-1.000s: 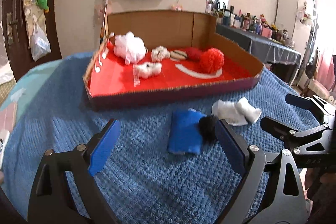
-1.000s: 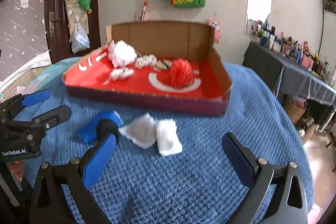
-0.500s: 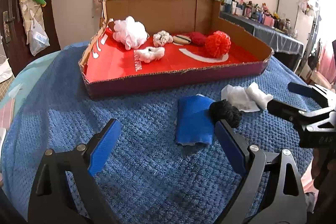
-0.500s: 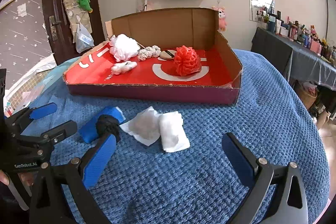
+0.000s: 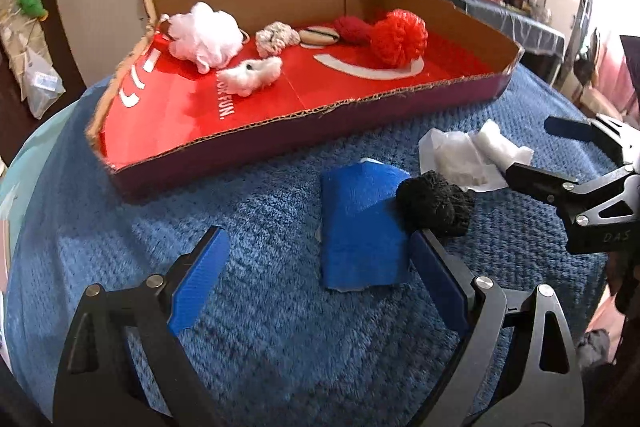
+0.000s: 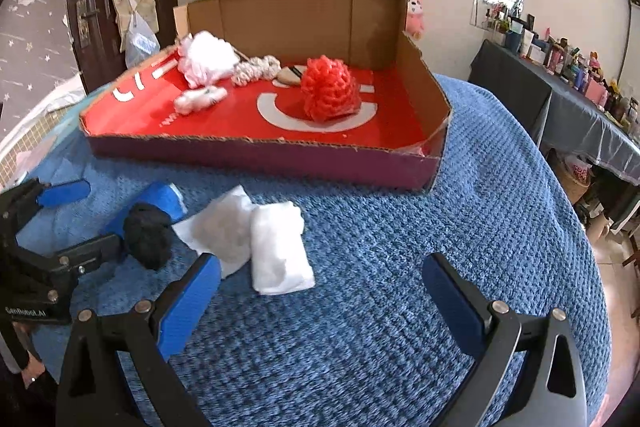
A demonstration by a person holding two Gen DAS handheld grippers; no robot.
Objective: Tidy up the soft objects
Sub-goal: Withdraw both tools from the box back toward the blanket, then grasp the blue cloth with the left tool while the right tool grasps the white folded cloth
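Lying between wide left claw [image 5: 318, 279] tips: flat blue cloth [image 5: 362, 223], fuzzy black ball [image 5: 434, 203].

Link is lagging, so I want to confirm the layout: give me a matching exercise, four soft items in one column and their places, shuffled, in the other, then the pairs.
Items:
1. red mesh puff
2. black pom-pom
3. white folded cloth
4. white mesh puff

Places:
A. on the blue blanket, ahead of the open right claw
B. in the cardboard tray, on the white ring print
C. in the tray's far left corner
D. on the blanket, touching the blue cloth, at the left claw's right finger

Pairs: 1-B, 2-D, 3-A, 4-C
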